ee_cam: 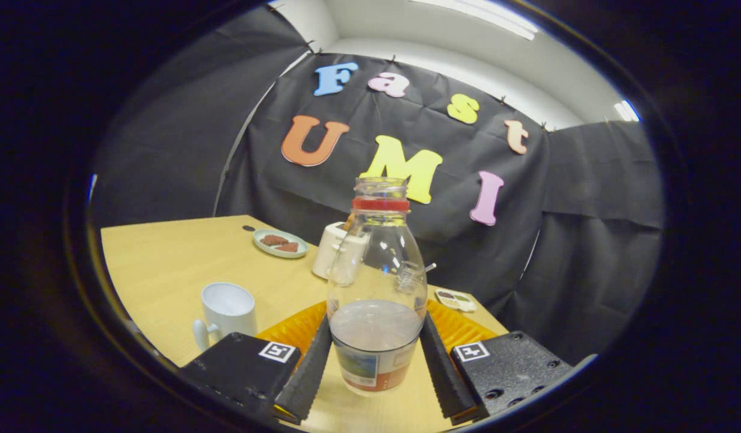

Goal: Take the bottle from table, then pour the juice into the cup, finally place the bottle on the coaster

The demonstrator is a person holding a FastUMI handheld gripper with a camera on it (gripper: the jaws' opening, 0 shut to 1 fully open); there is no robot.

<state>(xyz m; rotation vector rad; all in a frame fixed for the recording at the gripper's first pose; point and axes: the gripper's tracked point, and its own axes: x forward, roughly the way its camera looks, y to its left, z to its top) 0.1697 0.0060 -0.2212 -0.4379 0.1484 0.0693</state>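
Note:
A clear glass bottle [376, 288] with a red neck ring, no cap and a little pale juice in its lower part stands upright between my two fingers. Both fingers [307, 370] press on its labelled lower body, so my gripper [375, 367] is shut on it. Whether its base rests on the wooden table [166, 264] or hangs just above it I cannot tell. Behind the bottle lies an orange ribbed coaster [461, 328], partly hidden by the bottle and fingers. A white cup [226, 313] with a handle stands on the table just left of my left finger.
Beyond the bottle stands a white toaster-like box [334, 249], and left of it a pale green plate [280, 243] with two brown pieces. A small dish [456, 299] lies near the table's right edge. Black cloth walls close in the booth behind the table.

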